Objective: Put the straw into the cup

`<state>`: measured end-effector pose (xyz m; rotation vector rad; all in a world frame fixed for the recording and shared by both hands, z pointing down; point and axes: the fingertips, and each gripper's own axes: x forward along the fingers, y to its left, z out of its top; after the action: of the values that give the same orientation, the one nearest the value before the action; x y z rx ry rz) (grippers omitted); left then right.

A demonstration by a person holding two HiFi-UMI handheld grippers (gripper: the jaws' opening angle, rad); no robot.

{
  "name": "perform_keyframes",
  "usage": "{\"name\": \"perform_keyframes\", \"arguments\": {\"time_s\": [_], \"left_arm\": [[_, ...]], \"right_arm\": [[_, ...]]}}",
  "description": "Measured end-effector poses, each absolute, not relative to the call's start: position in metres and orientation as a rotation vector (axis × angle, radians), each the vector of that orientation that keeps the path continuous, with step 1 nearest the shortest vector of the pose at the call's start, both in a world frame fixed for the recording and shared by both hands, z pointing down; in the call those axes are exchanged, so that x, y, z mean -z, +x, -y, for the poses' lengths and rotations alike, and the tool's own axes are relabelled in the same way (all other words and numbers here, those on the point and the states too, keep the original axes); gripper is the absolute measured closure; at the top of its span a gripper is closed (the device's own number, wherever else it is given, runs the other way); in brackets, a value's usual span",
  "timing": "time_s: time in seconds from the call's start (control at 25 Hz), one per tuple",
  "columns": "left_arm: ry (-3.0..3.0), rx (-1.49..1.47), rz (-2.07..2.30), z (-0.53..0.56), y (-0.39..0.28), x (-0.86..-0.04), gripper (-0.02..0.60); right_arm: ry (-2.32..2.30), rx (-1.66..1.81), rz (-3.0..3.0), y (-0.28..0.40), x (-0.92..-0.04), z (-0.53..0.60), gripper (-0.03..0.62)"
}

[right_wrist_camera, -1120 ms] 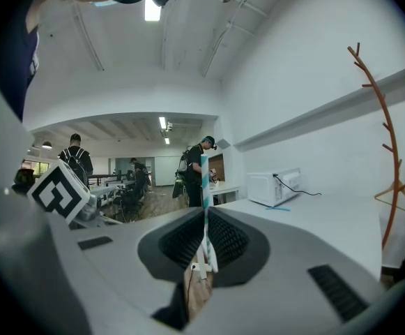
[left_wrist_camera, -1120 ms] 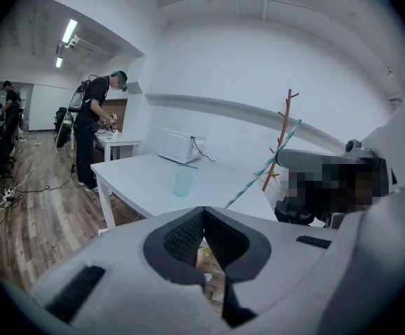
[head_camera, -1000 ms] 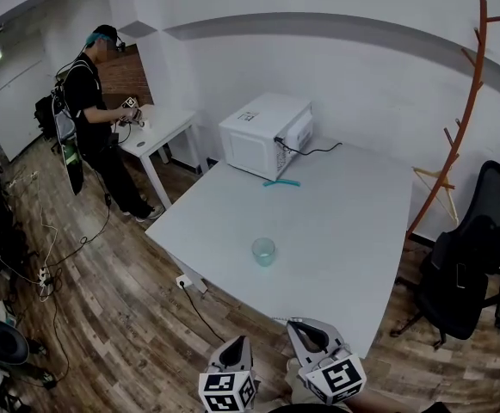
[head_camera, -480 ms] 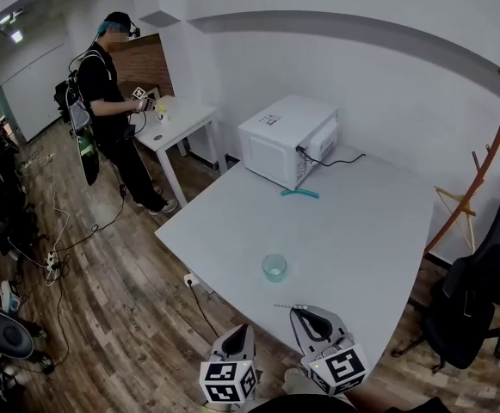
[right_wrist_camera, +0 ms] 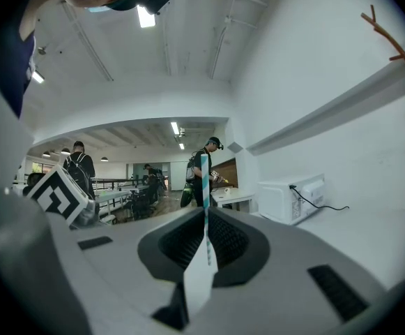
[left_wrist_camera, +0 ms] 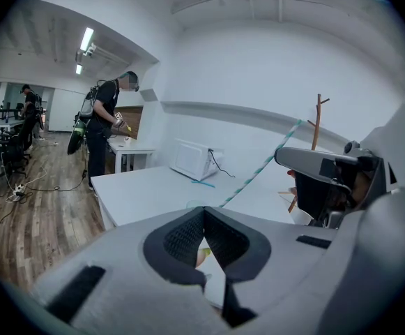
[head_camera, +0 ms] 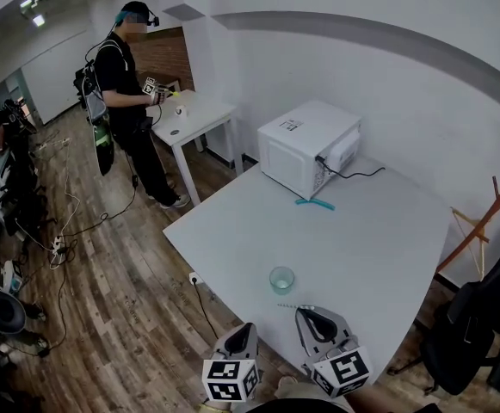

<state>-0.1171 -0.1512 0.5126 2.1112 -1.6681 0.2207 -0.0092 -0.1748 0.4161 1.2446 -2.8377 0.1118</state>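
A small clear cup [head_camera: 281,280] stands on the white table [head_camera: 379,239] near its front edge. My right gripper [head_camera: 305,312] hovers just short of the cup, shut on a teal-and-white striped straw [head_camera: 286,306] that points left. In the right gripper view the straw [right_wrist_camera: 204,180] rises from between the jaws with a white paper wrapper at its base. My left gripper [head_camera: 246,329] hangs off the table's front edge, shut with nothing in it. The left gripper view shows the straw [left_wrist_camera: 258,174] slanting over the cup [left_wrist_camera: 196,202].
A white microwave [head_camera: 308,149] sits at the table's far side with a teal object [head_camera: 315,203] lying in front of it. A person [head_camera: 129,84] stands at a small white table [head_camera: 200,114] at the back left. A black chair [head_camera: 482,325] is at the right.
The head view has swung, so the table, microwave and cup now sit further right and lower in the frame. Both grippers keep their places at the bottom, the straw still held.
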Motion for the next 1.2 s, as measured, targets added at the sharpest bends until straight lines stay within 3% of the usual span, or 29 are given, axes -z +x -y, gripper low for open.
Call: {"name": "perform_keyframes", "arguments": {"time_s": [1.2], "left_arm": [[2.089, -0.272, 1.611, 0.230, -0.142, -0.540, 0.566]], "right_arm": [[1.287, -0.190, 2.748, -0.031, -0.456, 0.261, 0.557]]}}
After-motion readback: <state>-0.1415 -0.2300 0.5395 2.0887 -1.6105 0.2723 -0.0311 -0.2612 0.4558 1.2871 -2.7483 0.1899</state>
